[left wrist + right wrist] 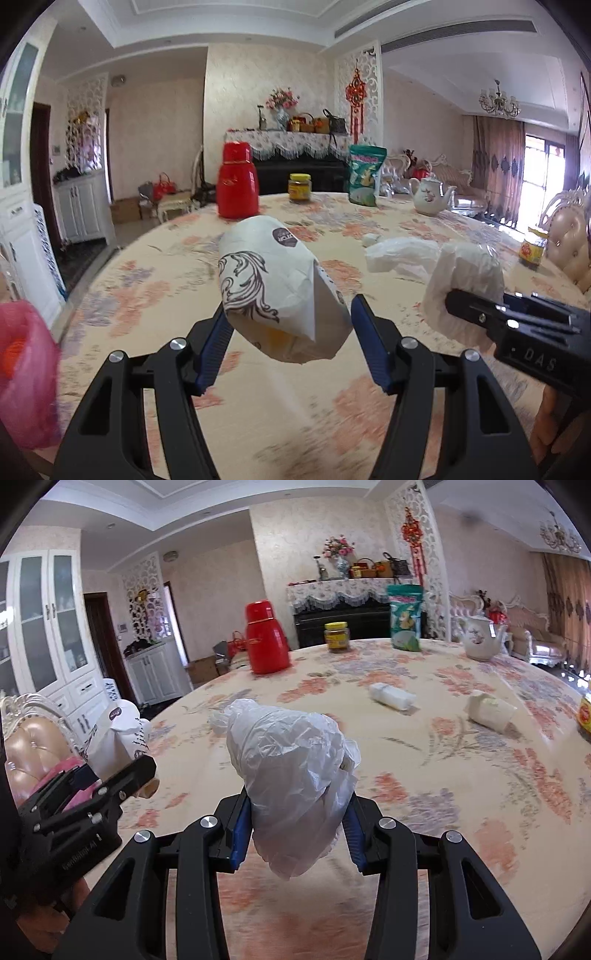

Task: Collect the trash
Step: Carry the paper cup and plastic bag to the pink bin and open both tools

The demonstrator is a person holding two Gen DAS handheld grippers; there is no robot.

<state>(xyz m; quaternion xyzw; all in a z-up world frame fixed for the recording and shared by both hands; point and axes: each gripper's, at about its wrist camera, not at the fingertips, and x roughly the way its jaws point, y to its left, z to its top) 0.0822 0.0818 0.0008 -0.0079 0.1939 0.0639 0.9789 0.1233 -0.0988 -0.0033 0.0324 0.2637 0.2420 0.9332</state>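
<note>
- The left gripper is clamped on a printed paper bag, lifted over the floral-cloth table. The grip is only on its lower end, so it could slip out.
- The bag's long axis runs away from the gripper, tipped up toward the red thermos.
- The right gripper pinches a crumpled white plastic bag, also above the table. It's slick, so it might slide free.
- The pink trash bag sits at the left edge, so either drop could miss it.
</note>
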